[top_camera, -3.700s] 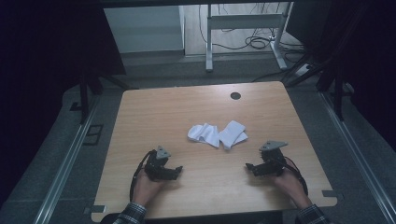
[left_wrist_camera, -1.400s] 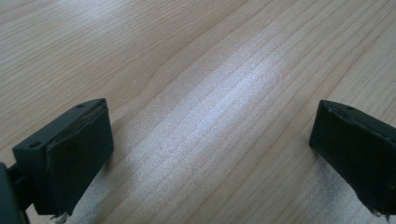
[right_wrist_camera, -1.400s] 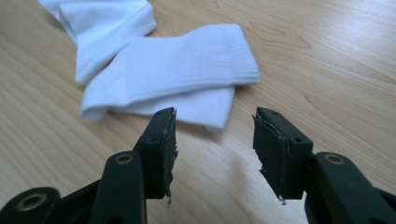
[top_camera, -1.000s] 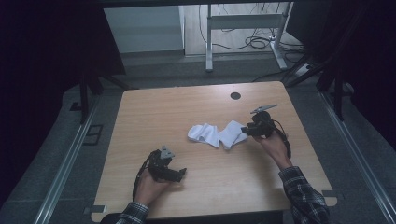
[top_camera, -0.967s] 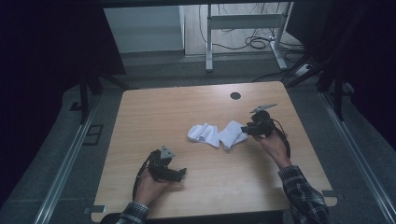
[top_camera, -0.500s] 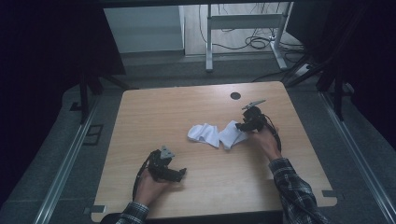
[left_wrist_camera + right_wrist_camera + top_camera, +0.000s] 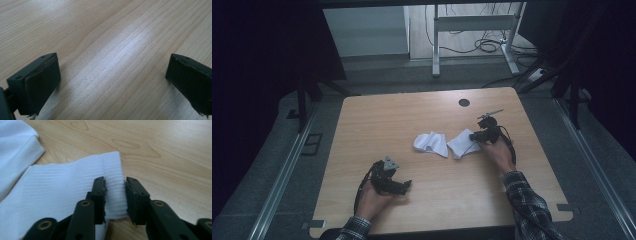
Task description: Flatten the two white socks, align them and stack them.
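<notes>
Since the earlier pic, right gripper [image 7: 475,136] was moved onto the white sock [image 7: 75,185] mid-table, jaws just closed, clamped on its ribbed cuff. Soft, light, floppy imo; best gripped at cuff edge. Left gripper [image 7: 404,185] kept wide apart.

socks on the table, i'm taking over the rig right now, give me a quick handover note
Right gripper: jaws have just been closing on the ribbed cuff of the right sock, pinching its edge; the sock lies flat on the table.
Left gripper: open, over bare wood near the front edge, holding nothing.
Second sock: crumpled at mid-table, just left of the first; whether they touch is unclear.
Done: cuff gripped.
Left: probably lift or straighten this sock, then deal with the other one.
</notes>
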A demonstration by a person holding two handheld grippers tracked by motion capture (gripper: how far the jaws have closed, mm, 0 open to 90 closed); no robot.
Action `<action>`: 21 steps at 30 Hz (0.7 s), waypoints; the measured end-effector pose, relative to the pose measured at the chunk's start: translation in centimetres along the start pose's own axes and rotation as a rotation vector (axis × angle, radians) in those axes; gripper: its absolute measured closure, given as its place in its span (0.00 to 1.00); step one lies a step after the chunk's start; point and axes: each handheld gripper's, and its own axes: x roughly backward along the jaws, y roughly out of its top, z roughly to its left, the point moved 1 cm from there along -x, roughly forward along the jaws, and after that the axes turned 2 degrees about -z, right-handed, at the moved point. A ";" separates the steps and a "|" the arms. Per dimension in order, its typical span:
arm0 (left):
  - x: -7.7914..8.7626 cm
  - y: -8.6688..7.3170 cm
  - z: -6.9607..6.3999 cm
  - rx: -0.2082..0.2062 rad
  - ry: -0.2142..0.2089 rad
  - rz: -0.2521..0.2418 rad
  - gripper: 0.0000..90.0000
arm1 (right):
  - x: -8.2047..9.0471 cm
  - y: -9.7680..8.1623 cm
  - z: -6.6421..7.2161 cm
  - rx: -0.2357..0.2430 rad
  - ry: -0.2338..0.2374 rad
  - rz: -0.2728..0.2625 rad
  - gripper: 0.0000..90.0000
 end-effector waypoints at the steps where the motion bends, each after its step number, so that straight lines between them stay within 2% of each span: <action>1: 0.0 0.0 0.0 0.000 0.000 0.000 0.00 | 0.1 0.0 0.0 -0.004 0.001 0.003 0.87; 5: 0.0 0.0 0.0 0.000 0.000 0.000 0.00 | 0.6 0.0 0.5 0.032 -0.035 0.020 0.89; 7: 0.0 0.0 0.0 0.000 0.000 0.000 0.00 | 1.2 0.2 0.7 0.044 -0.038 0.015 0.89; 10: 0.0 0.0 0.0 0.000 0.000 0.001 0.00 | 2.0 0.7 0.8 0.048 -0.033 0.008 0.89; 11: 0.0 0.0 0.0 -0.003 0.000 0.003 0.00 | 2.8 1.1 1.0 0.045 -0.028 0.001 0.89; 16: 0.0 0.0 0.0 -0.005 0.000 0.004 0.00 | 4.8 2.6 1.8 0.026 0.006 -0.021 0.89; 21: 0.0 0.0 0.0 -0.006 0.000 0.004 0.00 | 6.7 4.2 3.5 0.062 0.021 -0.045 0.89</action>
